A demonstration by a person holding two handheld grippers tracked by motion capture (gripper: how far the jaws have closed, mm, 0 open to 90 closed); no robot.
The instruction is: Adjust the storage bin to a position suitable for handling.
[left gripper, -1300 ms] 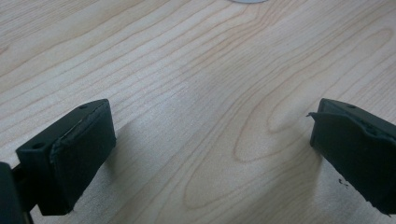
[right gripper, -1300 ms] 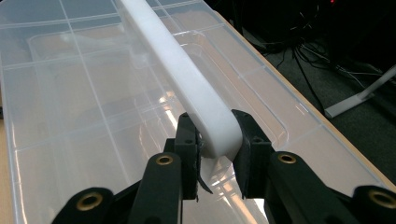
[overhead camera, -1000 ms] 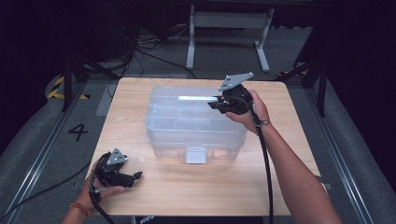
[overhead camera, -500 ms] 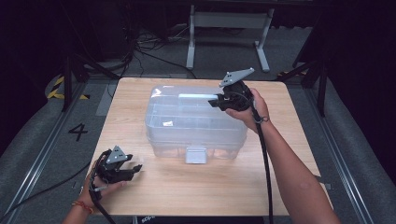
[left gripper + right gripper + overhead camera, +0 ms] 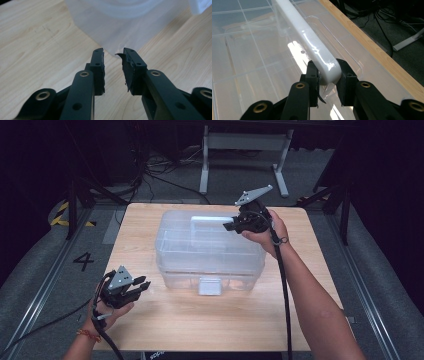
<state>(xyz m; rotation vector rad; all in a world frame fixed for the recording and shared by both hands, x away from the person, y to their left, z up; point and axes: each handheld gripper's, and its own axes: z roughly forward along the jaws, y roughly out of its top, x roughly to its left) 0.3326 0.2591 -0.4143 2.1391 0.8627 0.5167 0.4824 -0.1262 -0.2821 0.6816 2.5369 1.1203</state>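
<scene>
My right gripper (image 5: 326, 77) clamps the end of the white handle (image 5: 307, 42) atop the clear plastic bin (image 5: 207, 250) at mid-table. My left gripper (image 5: 113, 56), jaws narrowly parted and empty, hovers just short of the bin's near corner.

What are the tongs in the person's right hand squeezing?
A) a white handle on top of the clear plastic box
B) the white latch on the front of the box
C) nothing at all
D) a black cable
A: in the right gripper view, the right tongs have a jaw on each side of the white handle, which runs along the lid of the clear plastic box.
</scene>
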